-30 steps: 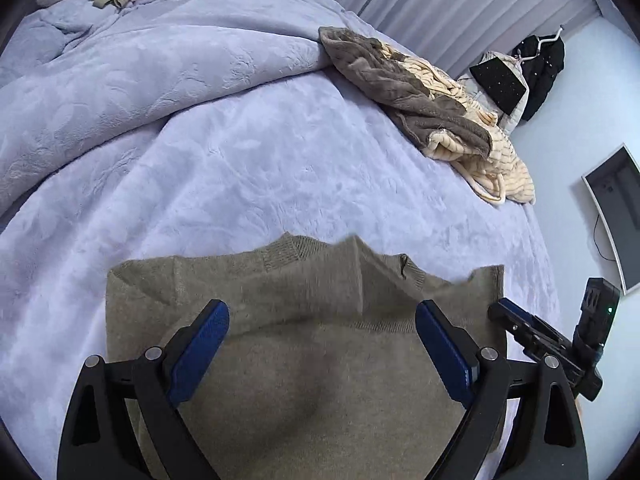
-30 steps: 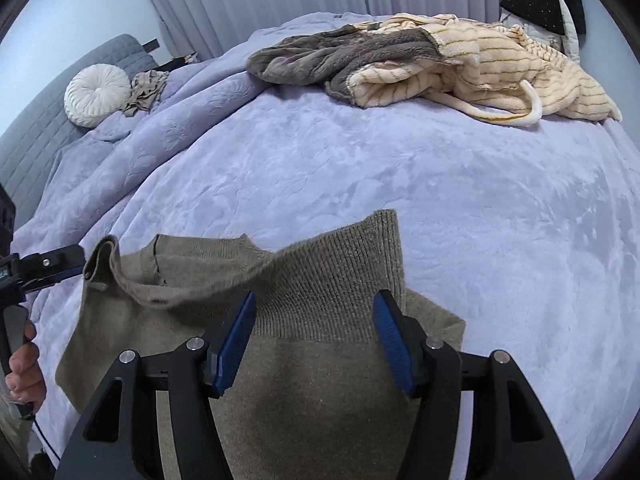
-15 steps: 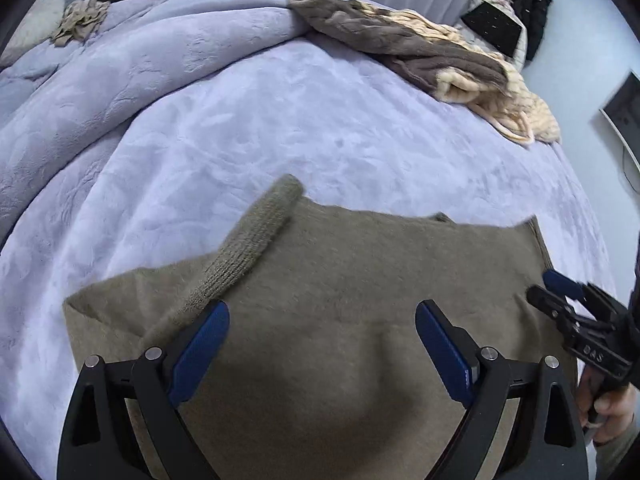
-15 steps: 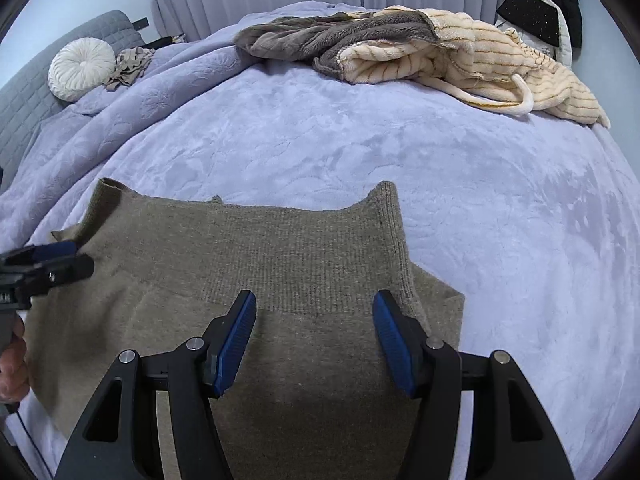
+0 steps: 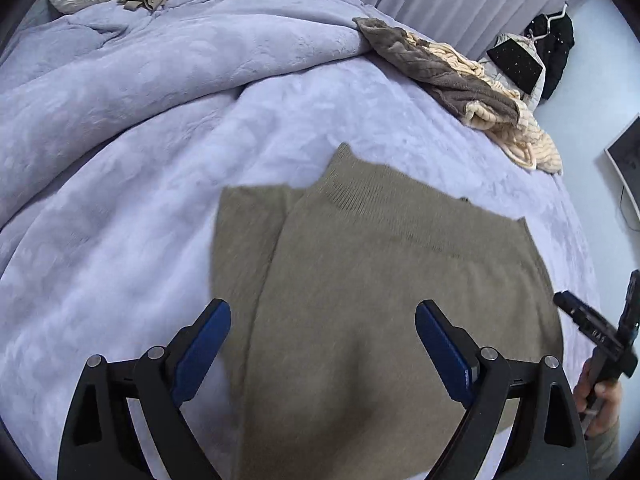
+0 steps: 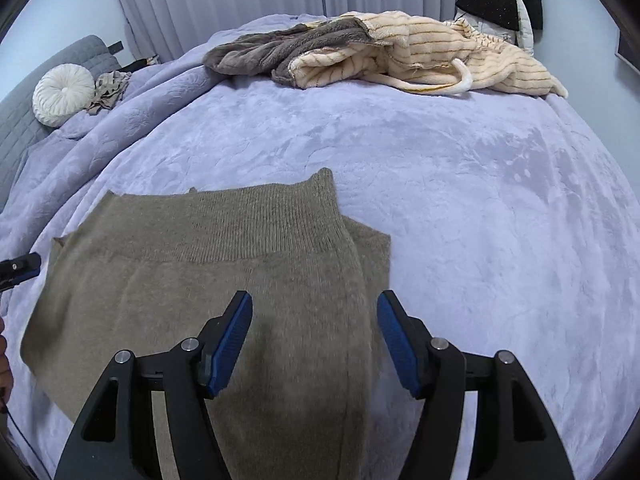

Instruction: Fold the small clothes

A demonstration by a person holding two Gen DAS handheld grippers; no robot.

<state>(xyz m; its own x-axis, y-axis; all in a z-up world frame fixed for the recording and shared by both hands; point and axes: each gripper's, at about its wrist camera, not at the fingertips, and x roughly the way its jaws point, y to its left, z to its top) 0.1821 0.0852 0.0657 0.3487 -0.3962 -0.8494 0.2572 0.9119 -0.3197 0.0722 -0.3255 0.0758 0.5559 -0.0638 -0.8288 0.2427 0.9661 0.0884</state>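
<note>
An olive-brown knit garment (image 5: pixel 380 280) (image 6: pixel 200 280) lies flat on the lavender bed cover (image 5: pixel 120 240) (image 6: pixel 480 200), with its ribbed band (image 6: pixel 260 228) folded over on top. My left gripper (image 5: pixel 323 308) hovers open above the garment's near part, its blue pads wide apart and off the cloth. My right gripper (image 6: pixel 314 298) is over the garment's right fold. Its jaws are opening, the cloth lies below and between them, and the pads do not press on it. The right gripper (image 5: pixel 588 328) also shows at the left wrist view's right edge, with a hand (image 5: pixel 600 396) on it.
A heap of grey and cream striped plush clothes (image 6: pixel 380 52) (image 5: pixel 460 80) lies at the bed's far side. A round white cushion (image 6: pixel 64 94) and a crumpled beige cloth (image 6: pixel 110 88) sit near the headboard. Black garments (image 5: pixel 552 44) hang by the curtains.
The garment's raised ribbed edge has been carried over and now lies flat on the body. Both grippers have drawn back toward the near edge. The right jaws stand wider than before.
</note>
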